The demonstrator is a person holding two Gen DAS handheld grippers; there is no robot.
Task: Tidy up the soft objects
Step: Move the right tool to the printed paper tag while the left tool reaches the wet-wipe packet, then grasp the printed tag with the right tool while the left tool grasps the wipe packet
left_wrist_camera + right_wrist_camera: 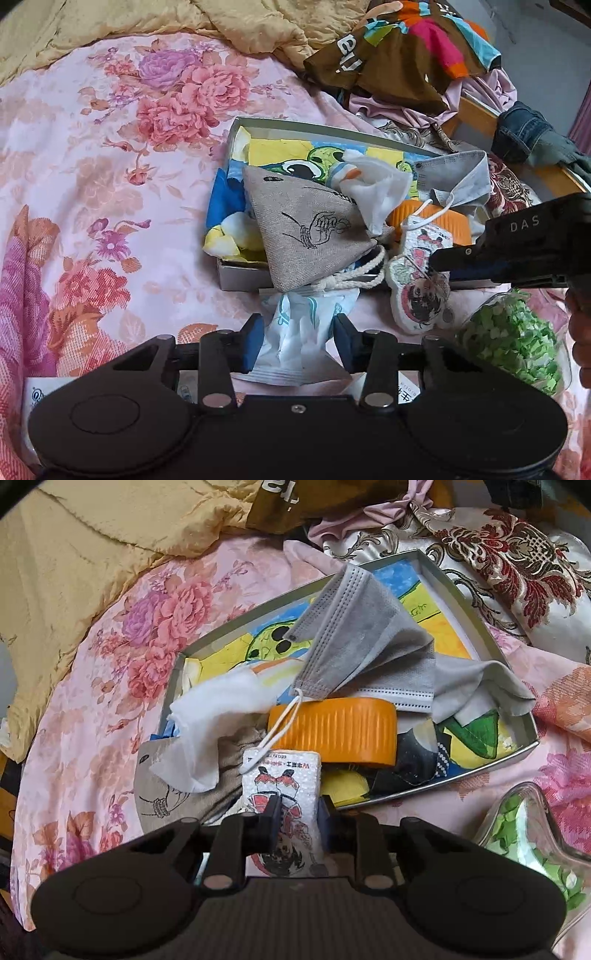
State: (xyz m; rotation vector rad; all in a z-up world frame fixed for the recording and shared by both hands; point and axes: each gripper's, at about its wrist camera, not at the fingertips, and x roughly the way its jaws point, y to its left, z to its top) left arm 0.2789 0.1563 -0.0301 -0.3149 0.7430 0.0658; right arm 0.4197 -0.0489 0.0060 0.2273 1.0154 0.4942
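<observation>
A shallow grey box (236,275) (476,768) on the floral bed holds a cartoon cloth, a grey face mask (458,173) (354,642), a white cloth (373,188) (207,716), an orange ribbed piece (332,734) and a beige drawstring pouch (295,229) (159,797). My left gripper (297,341) is shut on a white and blue tissue packet (295,332) just in front of the box. My right gripper (295,818) (439,260) is shut on a white printed cartoon sponge (280,775) (417,295) at the box's near edge.
A clear bag of green bits (513,339) (532,834) lies to the right of the box. A yellow quilt (110,22) (74,554) and a pile of coloured clothes (406,48) lie behind it. A brocade cushion (498,554) lies at the right. Pink floral sheet (92,184) spreads left.
</observation>
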